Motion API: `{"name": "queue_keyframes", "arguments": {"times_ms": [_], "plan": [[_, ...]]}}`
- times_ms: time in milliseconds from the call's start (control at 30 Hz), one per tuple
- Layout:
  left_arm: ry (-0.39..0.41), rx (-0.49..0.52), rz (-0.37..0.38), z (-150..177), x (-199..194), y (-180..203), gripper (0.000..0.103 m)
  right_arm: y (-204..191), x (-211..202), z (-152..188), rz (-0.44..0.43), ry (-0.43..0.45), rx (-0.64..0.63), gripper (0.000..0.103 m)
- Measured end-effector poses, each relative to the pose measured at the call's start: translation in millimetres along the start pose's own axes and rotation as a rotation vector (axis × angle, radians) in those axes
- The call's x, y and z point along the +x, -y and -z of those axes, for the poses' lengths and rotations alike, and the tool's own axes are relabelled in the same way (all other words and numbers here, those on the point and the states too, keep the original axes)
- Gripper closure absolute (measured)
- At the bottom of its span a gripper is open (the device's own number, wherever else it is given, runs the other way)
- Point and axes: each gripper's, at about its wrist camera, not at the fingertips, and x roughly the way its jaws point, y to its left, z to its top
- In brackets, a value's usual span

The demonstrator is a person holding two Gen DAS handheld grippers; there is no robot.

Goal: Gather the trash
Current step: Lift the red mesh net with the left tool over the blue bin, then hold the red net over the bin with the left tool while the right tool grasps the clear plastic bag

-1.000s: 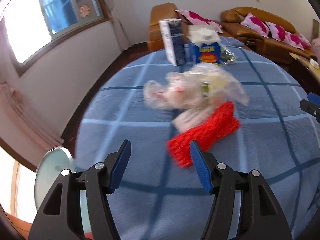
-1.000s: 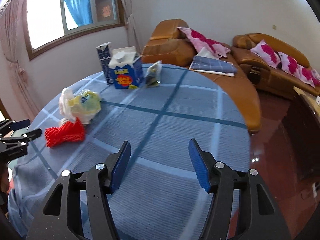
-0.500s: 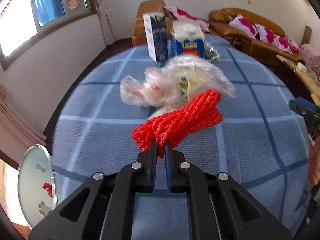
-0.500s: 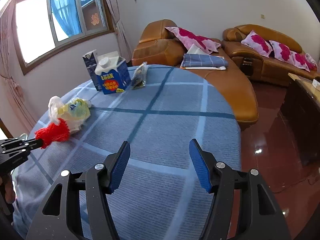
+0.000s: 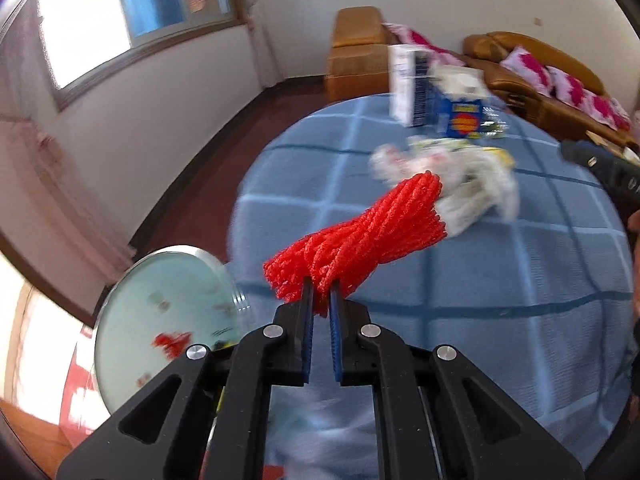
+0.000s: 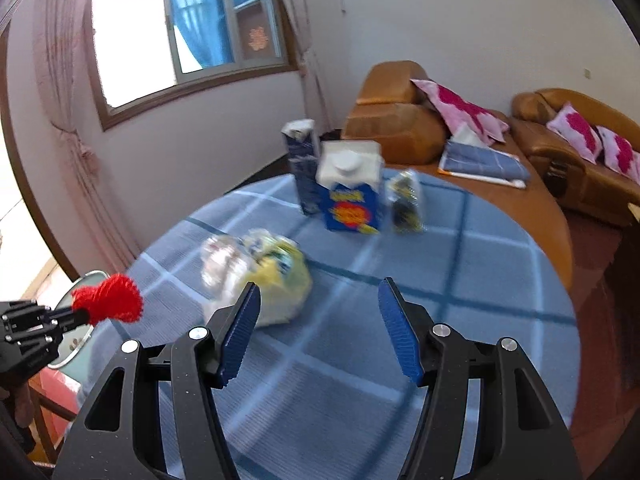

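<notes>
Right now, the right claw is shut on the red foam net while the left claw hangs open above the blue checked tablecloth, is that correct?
Not quite: the sides are swapped. The left wrist view shows the left claw shut on the red foam net; the right claw hangs open above the blue checked tablecloth.

Left claw (image 5: 320,300) clamped nearly closed; right claw (image 6: 318,328) spread wide.

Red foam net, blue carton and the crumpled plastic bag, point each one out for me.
red foam net (image 5: 360,236), left wrist view, middle of the bundle.
blue carton (image 6: 352,208), right wrist view, printed front face.
crumpled plastic bag (image 6: 276,276), right wrist view, yellow bulge.
</notes>
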Motion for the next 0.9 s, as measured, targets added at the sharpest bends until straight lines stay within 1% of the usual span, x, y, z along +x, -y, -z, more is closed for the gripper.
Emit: {"name": "queue_keyframes", "arguments": {"times_ms": [100, 233, 300, 400, 467, 600, 667, 733, 833, 900], "plan": [[-0.025, -0.055, -0.064, 8, 8, -34, 0.096, -15, 13, -11, -0.022, -0.006, -0.007, 0.042], [-0.042, -0.102, -0.109, 16, 13, -64, 0.096, -33, 33, -14, -0.03, -0.025, -0.012, 0.043], [-0.05, -0.117, -0.123, 21, 14, -76, 0.096, -43, 40, -15, -0.051, -0.031, -0.019, 0.046], [-0.056, -0.138, -0.139, 26, 14, -92, 0.096, -60, 51, -17, -0.084, -0.043, -0.053, 0.052], [-0.06, -0.156, -0.147, 29, 15, -101, 0.096, -69, 65, -16, -0.088, -0.078, -0.071, 0.057], [-0.068, -0.178, -0.161, 34, 15, -115, 0.096, -75, 96, -9, -0.061, -0.177, -0.078, 0.061], [-0.072, -0.189, -0.165, 37, 15, -120, 0.096, -72, 107, -4, -0.042, -0.206, -0.08, 0.073], [-0.076, -0.202, -0.166, 39, 16, -125, 0.096, -70, 115, 0, -0.038, -0.238, -0.086, 0.077], [-0.083, -0.214, -0.164, 40, 18, -129, 0.096, -69, 122, 4, -0.034, -0.264, -0.1, 0.078], [-0.084, -0.215, -0.163, 41, 18, -130, 0.096, -67, 122, 3, -0.029, -0.252, -0.092, 0.077]]}}
